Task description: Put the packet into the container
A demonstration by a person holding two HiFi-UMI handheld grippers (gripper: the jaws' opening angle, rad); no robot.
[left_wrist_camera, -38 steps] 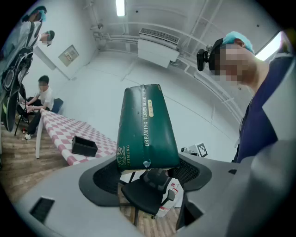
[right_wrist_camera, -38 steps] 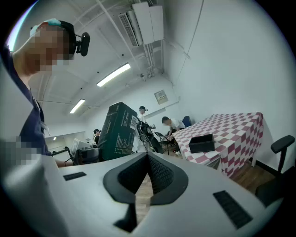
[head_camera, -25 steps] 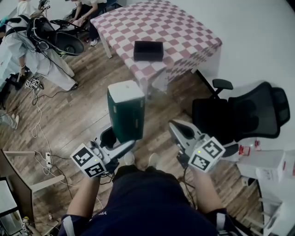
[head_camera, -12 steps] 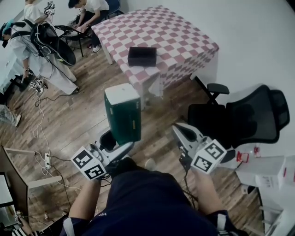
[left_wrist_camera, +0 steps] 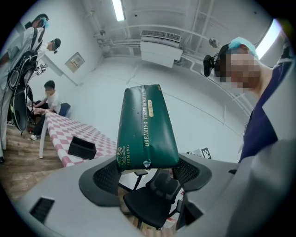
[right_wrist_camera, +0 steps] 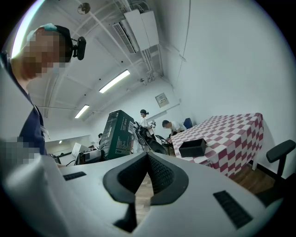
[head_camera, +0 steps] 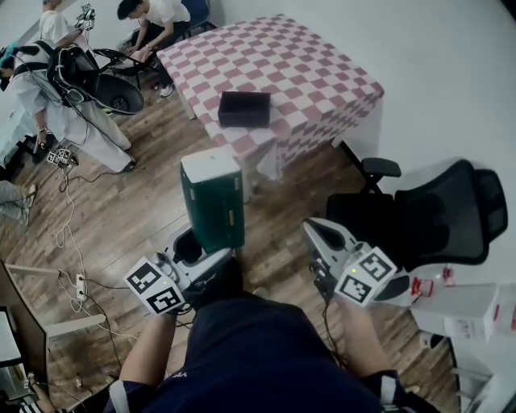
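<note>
A dark green packet (head_camera: pixel 214 200) with a white top stands upright in my left gripper (head_camera: pixel 206 248), which is shut on the packet's lower end (left_wrist_camera: pixel 145 157). It is also seen in the right gripper view, where the packet (right_wrist_camera: pixel 118 134) shows at the left. My right gripper (head_camera: pixel 316 235) is shut with nothing between its jaws (right_wrist_camera: pixel 147 173). A black open container (head_camera: pixel 244 108) sits near the front edge of the checkered table (head_camera: pixel 298 73), well ahead of both grippers. The container (left_wrist_camera: pixel 82 148) and the container (right_wrist_camera: pixel 192 147) show small in both gripper views.
A black office chair (head_camera: pixel 419 214) stands to the right. People (head_camera: pixel 153 20) and equipment occupy the far left, with cables on the wooden floor (head_camera: pixel 121 218). White boxes (head_camera: pixel 476 314) lie at the lower right. A white wall runs behind the table.
The view has shifted slightly; the table and container now lie a little nearer. Both grippers hold the same pose, the packet still held upright.
</note>
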